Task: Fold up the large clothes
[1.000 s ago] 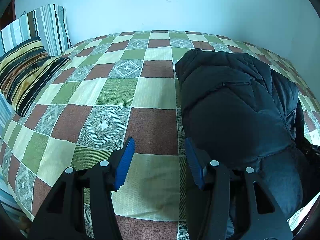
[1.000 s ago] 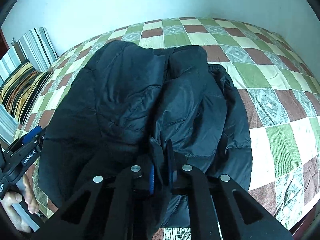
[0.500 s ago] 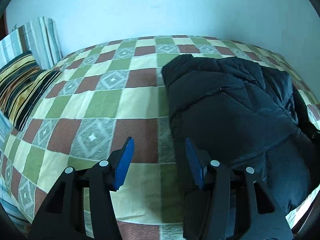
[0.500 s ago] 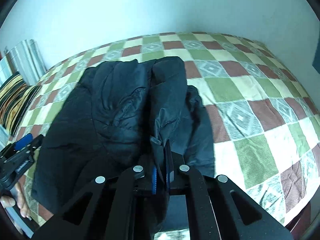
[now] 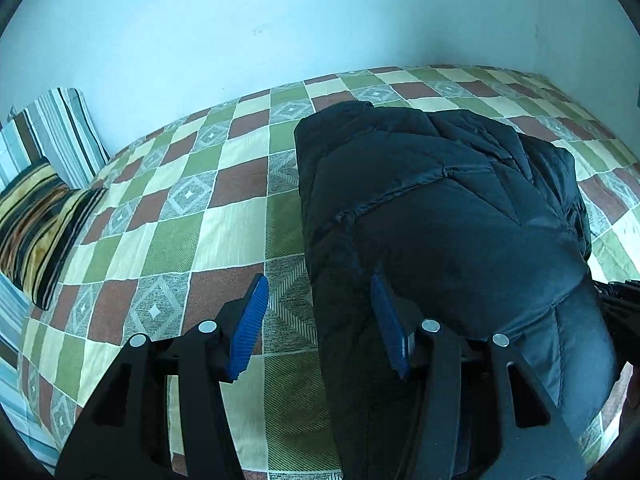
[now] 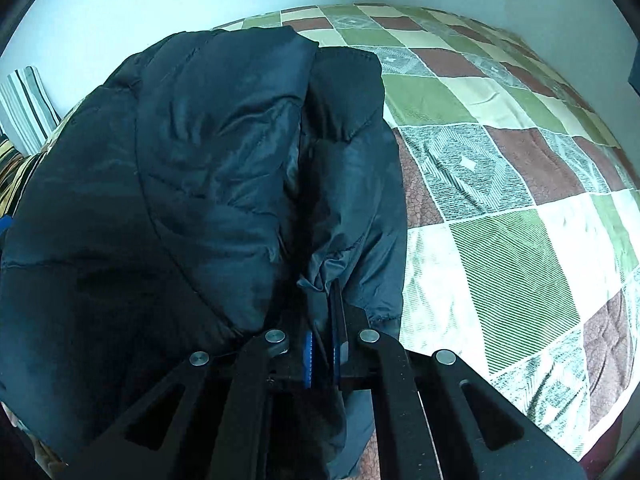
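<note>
no legible text, labels, brands, numbers or signs anywhere

A home bedroom: checkered bedspread (image 5: 224, 236), striped pillows (image 5: 36, 220), plain wall (image 5: 280, 20).

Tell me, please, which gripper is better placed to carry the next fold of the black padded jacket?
Right, probably. The right gripper is shut on a pinch of the black padded jacket; the left gripper is open, gripping nothing, over the jacket's edge and the checked bedspread.

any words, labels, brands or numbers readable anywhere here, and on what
None can be read now.
The black jacket shows no label or print.
The checked bedspread and striped pillows carry only patterns.
The left gripper and right gripper show no lettering.
</note>
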